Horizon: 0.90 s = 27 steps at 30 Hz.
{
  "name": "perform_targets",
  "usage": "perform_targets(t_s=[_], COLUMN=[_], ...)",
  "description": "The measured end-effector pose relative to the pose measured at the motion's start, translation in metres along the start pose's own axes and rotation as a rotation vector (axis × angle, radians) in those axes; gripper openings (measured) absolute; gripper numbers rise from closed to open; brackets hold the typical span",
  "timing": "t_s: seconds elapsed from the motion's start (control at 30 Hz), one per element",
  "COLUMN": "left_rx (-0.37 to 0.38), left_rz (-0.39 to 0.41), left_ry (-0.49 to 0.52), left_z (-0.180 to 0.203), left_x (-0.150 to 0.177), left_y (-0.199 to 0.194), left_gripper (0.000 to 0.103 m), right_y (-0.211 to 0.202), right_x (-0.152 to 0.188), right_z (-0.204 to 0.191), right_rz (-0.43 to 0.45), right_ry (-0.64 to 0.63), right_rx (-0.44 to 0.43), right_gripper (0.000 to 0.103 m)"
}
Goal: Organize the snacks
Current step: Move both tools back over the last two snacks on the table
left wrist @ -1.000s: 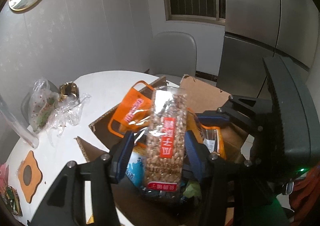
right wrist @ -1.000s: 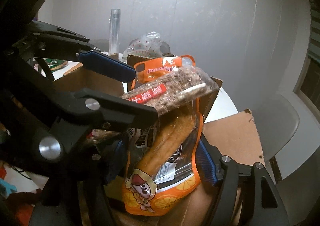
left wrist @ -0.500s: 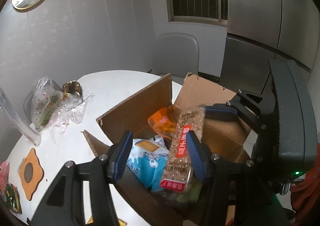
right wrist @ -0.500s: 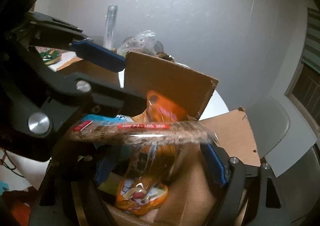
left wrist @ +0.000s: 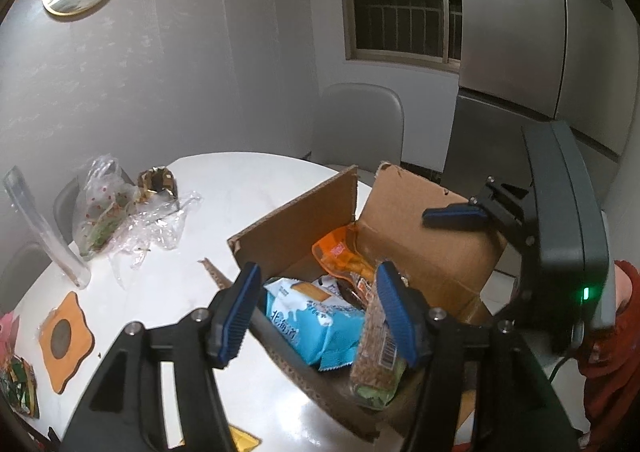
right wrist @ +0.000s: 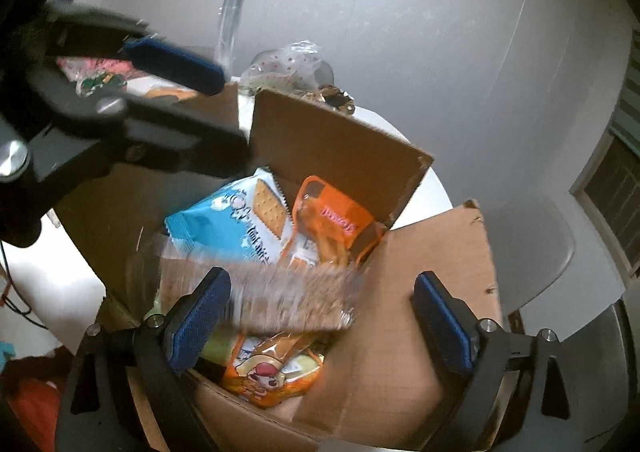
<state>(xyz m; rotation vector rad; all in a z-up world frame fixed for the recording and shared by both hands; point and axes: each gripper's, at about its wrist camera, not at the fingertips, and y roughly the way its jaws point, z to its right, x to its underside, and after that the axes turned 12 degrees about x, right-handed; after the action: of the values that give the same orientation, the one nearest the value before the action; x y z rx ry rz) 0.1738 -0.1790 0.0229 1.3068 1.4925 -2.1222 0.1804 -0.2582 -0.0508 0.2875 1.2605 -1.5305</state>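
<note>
Both tongs are being held over an open cardboard box of snacks. Left gripper: jaws are being opened, its blue pads standing apart with nothing pressed between them; the blue cracker packet is being seen through the gap, lying in the box. A long peanut-brittle bar in clear wrap is being seen beside the right-hand pad, inside the box near its front wall; whether the pad is touching it cannot be told. Right gripper: jaws are being opened wide, nothing being gripped; the same bar, blurred, is lying crosswise between its pads.

Left to right in the left wrist view: an orange coaster and a clear tube are being seen on the white round table; crumpled clear bags are lying further back; an orange snack pouch is leaning at the box's back corner. In the right wrist view, an orange cartoon-printed packet is lying under the bar, at the front of the box.
</note>
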Motion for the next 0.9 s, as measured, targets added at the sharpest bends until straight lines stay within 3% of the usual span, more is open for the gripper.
perform_targets(t_s=[0.13,0.23,0.3,0.43,0.6,0.7,0.77,0.9], left_rx=[-0.008,-0.029,-0.064,-0.151,-0.297,-0.352,-0.372,-0.358], left_rz=[0.04,0.077,0.102,0.122,0.093,0.06,0.03,-0.046], left_ry=[-0.021,-0.055,-0.071,-0.129,-0.225,-0.312,-0.366,-0.464], left_z=[-0.007,-0.017,-0.026,-0.052,-0.088,-0.111,-0.125,-0.15], left_x=[0.004,0.009,0.018,0.047,0.108,0.152,0.18,0.228], left_y=[-0.021,-0.049,-0.072,-0.115,-0.153,-0.158,-0.154,-0.128], left_gripper=[0.057,0.058,0.065,0.07,0.074,0.075,0.075,0.074], right_y=[-0.013,-0.035,-0.049,-0.074,-0.081,-0.073,-0.057,-0.019], right_x=[-0.002,-0.008,-0.016,-0.036,-0.057,-0.059,-0.057,-0.042], right_z=[0.003,-0.001,-0.012,-0.054,-0.119,-0.161,-0.19,-0.224], right_rz=[0.033,0.096,0.134,0.207,0.234,0.198,0.127,0.001], right_ry=[0.043,0.086,0.088,0.046,-0.009,-0.048,-0.054,-0.036], right_rx=[0.006,-0.057,-0.1,-0.204,-0.332,-0.418,-0.475,-0.48], right_gripper=[0.093,0.093,0.093,0.093,0.092,0.092,0.092,0.092])
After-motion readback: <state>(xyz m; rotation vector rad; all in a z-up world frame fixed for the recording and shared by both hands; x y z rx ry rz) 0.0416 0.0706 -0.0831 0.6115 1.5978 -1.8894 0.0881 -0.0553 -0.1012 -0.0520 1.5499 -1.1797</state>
